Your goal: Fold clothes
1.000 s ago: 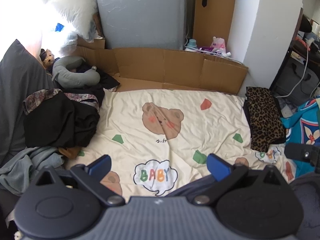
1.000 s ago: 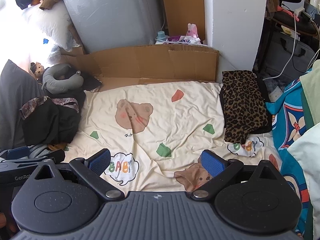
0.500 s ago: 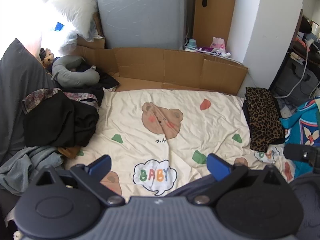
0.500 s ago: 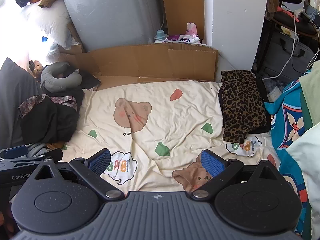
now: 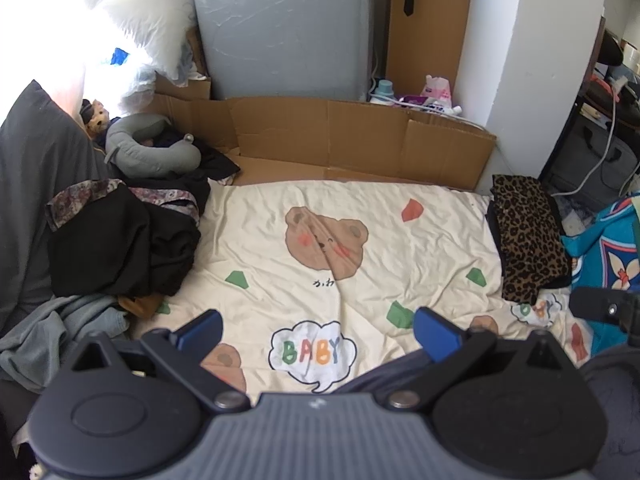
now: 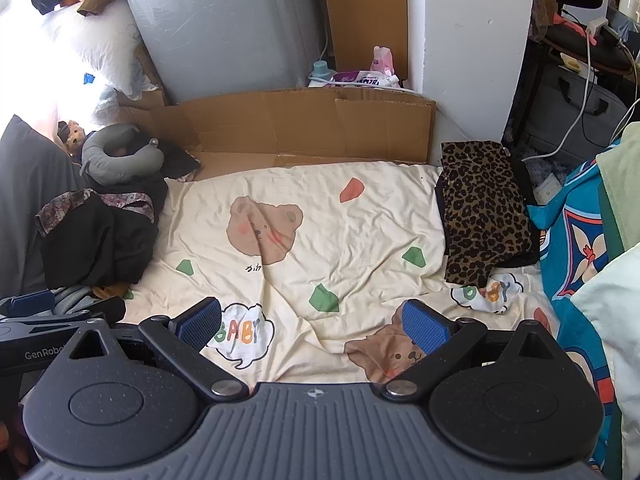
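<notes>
While the left gripper [image 5: 318, 328] hovers with its blue pads spread wide and empty above the cream bear-print blanket [image 5: 344, 248], a heap of black clothes [image 5: 120, 244] lies at the blanket's left edge and a folded leopard-print garment [image 5: 528, 236] at its right edge. From the right wrist, the right gripper [image 6: 312, 326] is likewise spread and empty over the blanket, the leopard-print garment [image 6: 484, 212] ahead to its right, the black heap [image 6: 96, 244] far left beside a grey neck pillow [image 6: 116, 156].
</notes>
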Demonstrator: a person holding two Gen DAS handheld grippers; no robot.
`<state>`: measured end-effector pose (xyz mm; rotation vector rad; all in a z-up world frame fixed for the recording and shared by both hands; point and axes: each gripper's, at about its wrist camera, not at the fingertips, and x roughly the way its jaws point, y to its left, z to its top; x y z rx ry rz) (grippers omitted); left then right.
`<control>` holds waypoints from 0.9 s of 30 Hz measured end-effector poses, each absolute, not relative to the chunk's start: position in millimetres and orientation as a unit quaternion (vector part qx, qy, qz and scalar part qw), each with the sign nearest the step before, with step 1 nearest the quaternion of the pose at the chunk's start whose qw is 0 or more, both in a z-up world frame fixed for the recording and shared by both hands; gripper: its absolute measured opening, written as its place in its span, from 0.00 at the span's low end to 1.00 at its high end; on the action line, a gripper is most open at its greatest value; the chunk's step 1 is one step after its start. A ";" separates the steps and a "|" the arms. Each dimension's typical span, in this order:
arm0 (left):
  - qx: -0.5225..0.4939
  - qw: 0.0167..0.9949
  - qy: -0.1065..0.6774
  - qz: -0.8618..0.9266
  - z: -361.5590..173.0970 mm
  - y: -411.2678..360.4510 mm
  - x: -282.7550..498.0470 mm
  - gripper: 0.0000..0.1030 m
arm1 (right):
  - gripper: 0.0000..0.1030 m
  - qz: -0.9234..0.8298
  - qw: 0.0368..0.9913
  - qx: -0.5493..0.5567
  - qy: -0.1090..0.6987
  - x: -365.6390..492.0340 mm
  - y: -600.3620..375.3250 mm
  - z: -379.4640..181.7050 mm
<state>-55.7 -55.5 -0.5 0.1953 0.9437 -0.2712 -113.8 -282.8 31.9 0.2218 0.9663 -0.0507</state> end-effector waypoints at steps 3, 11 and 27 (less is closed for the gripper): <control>0.093 0.877 0.453 -0.130 -0.4 -55.4 -55.7 0.99 | 0.97 -0.025 0.879 0.106 0.464 -114.2 -283.0 31.4; 0.091 0.876 0.455 -0.131 -0.5 -54.1 -55.0 0.99 | 0.97 -0.027 0.879 0.104 0.464 -114.3 -281.1 31.9; 0.087 0.875 0.459 -0.130 -1.9 -52.8 -52.9 1.00 | 0.97 -0.028 0.879 0.102 0.465 -113.5 -277.9 31.1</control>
